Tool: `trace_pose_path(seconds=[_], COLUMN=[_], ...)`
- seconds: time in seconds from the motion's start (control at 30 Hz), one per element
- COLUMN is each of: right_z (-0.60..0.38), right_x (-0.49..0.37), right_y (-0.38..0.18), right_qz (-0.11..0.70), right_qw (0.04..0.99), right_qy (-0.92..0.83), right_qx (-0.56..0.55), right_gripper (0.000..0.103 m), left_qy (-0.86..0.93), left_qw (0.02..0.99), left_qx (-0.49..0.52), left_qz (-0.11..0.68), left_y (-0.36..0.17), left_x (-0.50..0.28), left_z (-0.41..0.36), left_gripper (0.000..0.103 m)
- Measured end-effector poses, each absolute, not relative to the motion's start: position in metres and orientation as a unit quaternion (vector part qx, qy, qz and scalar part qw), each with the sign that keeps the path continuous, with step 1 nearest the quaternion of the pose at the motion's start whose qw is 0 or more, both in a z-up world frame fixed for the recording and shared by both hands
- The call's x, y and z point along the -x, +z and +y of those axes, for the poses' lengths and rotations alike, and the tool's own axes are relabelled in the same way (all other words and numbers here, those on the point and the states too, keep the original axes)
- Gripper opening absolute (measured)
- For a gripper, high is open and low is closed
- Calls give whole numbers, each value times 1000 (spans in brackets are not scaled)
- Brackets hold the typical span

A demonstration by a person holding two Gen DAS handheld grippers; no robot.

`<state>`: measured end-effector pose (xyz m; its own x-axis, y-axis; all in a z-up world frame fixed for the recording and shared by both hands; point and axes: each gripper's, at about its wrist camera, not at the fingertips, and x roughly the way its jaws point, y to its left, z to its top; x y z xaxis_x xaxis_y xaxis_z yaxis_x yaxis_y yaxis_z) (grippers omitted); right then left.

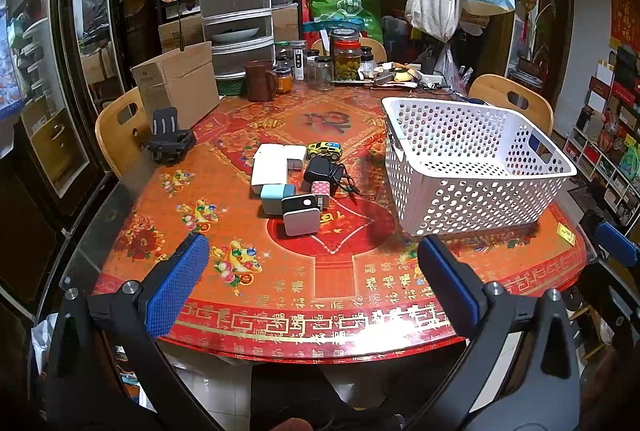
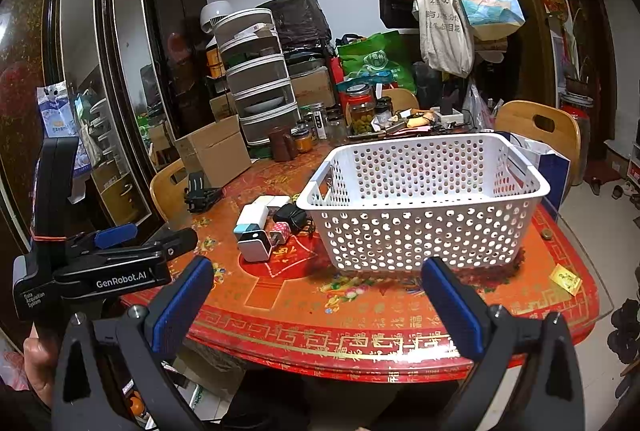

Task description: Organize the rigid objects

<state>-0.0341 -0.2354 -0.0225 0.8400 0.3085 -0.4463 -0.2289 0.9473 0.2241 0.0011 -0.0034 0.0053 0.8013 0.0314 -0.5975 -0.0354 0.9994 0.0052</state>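
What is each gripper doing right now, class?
Left gripper: open, holding nothing.
Right gripper: open, holding nothing.

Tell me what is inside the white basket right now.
The white basket looks empty: its perforated floor and far wall show bare in both views. The near wall hides the floor strip just behind it, so something small and flat there cannot be ruled out.

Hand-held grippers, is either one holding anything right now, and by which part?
Nothing is held. The left hand-held gripper and the right hand-held gripper both stand open and empty, short of the chargers and the white basket.
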Motion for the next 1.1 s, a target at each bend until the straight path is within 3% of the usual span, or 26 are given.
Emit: trace_pose_path(seconds=[1.1], right_z=[-234], right_x=[34], right_y=[-23], right_qz=[248], right_qw=[955], right_qy=[138], right_qx=[-81], right_gripper=[103], left_qy=[17], left_qw=[947], left_qx=[0], left_qz=[320], left_y=[4], left_x=[-2], left_z=[-8], left_gripper=[103])
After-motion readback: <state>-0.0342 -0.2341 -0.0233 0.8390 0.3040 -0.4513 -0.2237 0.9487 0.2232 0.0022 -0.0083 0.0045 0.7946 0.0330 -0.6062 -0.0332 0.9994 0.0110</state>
